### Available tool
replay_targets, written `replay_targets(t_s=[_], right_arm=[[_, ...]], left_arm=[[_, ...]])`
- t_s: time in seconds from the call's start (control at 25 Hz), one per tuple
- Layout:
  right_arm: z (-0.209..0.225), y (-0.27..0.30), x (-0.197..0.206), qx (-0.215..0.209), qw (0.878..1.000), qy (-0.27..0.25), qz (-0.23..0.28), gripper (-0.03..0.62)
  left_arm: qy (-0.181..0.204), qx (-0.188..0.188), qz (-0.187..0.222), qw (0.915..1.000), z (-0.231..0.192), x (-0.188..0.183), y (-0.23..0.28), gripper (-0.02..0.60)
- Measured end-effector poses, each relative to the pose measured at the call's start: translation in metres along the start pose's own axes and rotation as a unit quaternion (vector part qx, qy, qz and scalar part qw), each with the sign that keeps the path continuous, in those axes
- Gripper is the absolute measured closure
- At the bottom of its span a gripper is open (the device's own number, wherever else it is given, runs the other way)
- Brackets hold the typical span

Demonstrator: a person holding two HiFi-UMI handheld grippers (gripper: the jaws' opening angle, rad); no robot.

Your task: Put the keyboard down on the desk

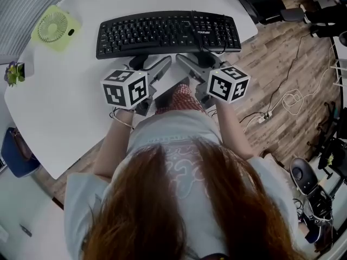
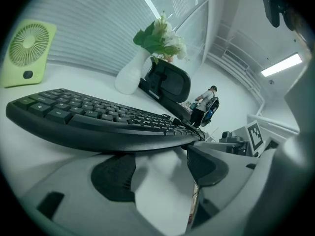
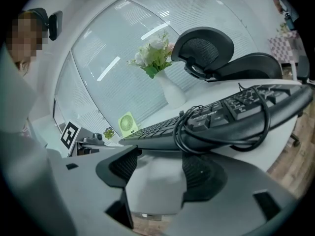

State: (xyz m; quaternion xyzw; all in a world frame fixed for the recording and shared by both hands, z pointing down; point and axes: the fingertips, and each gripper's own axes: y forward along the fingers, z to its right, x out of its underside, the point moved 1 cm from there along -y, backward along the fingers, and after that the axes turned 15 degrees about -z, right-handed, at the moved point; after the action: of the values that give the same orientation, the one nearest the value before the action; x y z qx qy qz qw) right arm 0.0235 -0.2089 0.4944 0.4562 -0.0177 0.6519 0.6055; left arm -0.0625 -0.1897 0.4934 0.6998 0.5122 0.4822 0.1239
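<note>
A black keyboard (image 1: 168, 32) (image 2: 98, 119) (image 3: 231, 117) lies flat on the white desk (image 1: 65, 102), its cable (image 1: 201, 37) (image 3: 221, 127) coiled over its right half. My left gripper (image 1: 150, 64) (image 2: 160, 156) is open at the keyboard's front edge, left of the middle. My right gripper (image 1: 194, 63) (image 3: 160, 161) is open beside it, under the cable coil. Nothing sits between either pair of jaws; bare desk shows in both gaps. The fingertips reach the keyboard's front rim, and I cannot tell whether they touch it.
A green desk fan (image 1: 54, 27) (image 2: 27, 53) stands at the desk's far left and a small potted plant (image 1: 13, 72) at its left corner. A white vase of flowers (image 2: 135, 73) (image 3: 172, 92) and a black office chair (image 2: 167, 80) (image 3: 216, 53) are behind the keyboard. Cables (image 1: 287, 99) lie on the wooden floor, right.
</note>
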Motion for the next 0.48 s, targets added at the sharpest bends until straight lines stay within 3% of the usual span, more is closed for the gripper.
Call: replay_targets(t_s=[0.48], right_arm=[[-0.0019, 0.0044, 0.0076, 0.029, 0.999, -0.014, -0.011, 0.306]], left_arm=[[0.002, -0.007, -0.028, 0.9996, -0.0016, 0.0069, 0.0024, 0.261]])
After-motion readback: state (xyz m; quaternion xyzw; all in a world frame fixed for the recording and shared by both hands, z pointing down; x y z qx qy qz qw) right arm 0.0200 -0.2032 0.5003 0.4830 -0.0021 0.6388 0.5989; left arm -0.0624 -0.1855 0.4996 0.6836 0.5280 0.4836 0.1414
